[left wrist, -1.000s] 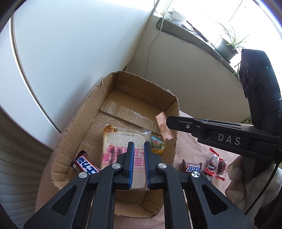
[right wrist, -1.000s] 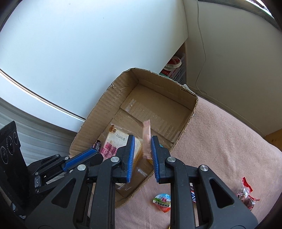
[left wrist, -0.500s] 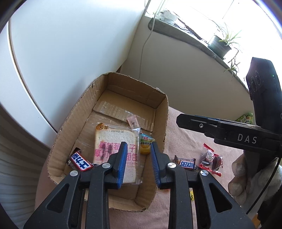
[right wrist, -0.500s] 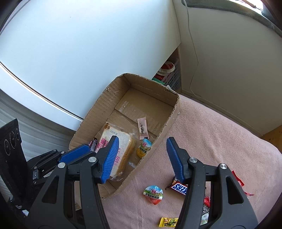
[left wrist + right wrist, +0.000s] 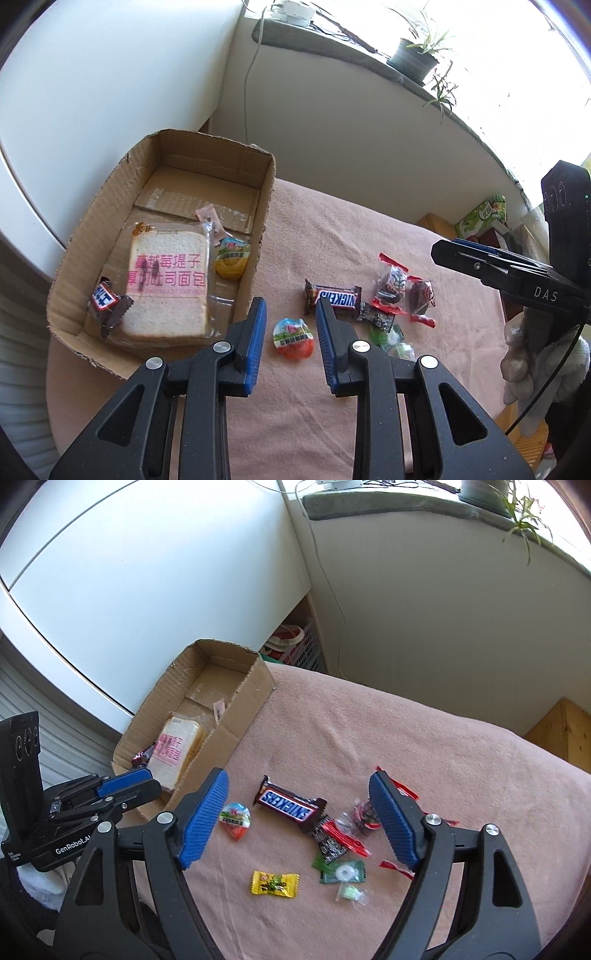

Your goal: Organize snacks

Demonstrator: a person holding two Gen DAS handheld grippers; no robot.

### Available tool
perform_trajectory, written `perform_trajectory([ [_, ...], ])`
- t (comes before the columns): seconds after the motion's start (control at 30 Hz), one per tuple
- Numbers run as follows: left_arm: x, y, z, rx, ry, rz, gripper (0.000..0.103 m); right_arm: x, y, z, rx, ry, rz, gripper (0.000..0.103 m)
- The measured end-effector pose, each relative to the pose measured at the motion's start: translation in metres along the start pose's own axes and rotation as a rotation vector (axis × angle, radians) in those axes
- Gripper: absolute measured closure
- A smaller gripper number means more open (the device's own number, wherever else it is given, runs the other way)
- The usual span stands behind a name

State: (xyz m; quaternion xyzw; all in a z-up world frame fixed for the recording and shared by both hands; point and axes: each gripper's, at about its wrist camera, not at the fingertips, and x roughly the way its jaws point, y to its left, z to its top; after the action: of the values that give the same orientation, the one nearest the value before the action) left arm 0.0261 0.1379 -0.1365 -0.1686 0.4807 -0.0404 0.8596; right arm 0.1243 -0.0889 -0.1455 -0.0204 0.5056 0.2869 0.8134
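A cardboard box [image 5: 264, 206] at the left holds a bread packet [image 5: 166, 288], a small Snickers [image 5: 105, 297], a yellow jelly cup [image 5: 232, 258] and a pink sachet [image 5: 208, 216]. My left gripper [image 5: 290, 310] is open above a red and green jelly cup [image 5: 293, 338] on the pink cloth, just right of the box. My right gripper [image 5: 298, 777] hovers over the loose pile, its jaws opening wide with nothing gripped. Below it lie a Snickers bar [image 5: 291, 805], red-wrapped candies [image 5: 364, 814], a yellow candy [image 5: 275, 884] and a green mint [image 5: 341, 871].
The pink cloth [image 5: 424, 738] covers the whole work surface. A white cabinet [image 5: 147, 572] stands behind the box. A basket with shoes [image 5: 295, 646] and a wooden crate [image 5: 561, 731] sit beyond the cloth's edges. A gloved hand [image 5: 524, 354] holds the right gripper.
The right gripper let the pink sachet drop into the box. Both grippers opened and drew back from over the box to over the loose snacks on the cloth.
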Motion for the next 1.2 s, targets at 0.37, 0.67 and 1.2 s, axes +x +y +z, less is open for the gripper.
perform_trajectory([
  [0.37,0.031,-0.037,-0.023,0.044,0.103,-0.036,0.063,-0.018,-0.078,-0.06,0.168,0.073,-0.08,0.022],
  [0.67,0.055,-0.026,-0.037,-0.049,0.151,0.012,0.063,0.004,-0.051,-0.09,0.01,0.158,-0.01,0.029],
  [1.2,0.084,-0.017,-0.054,-0.156,0.031,0.149,0.047,0.04,-0.051,-0.104,-0.211,0.175,0.112,0.043],
])
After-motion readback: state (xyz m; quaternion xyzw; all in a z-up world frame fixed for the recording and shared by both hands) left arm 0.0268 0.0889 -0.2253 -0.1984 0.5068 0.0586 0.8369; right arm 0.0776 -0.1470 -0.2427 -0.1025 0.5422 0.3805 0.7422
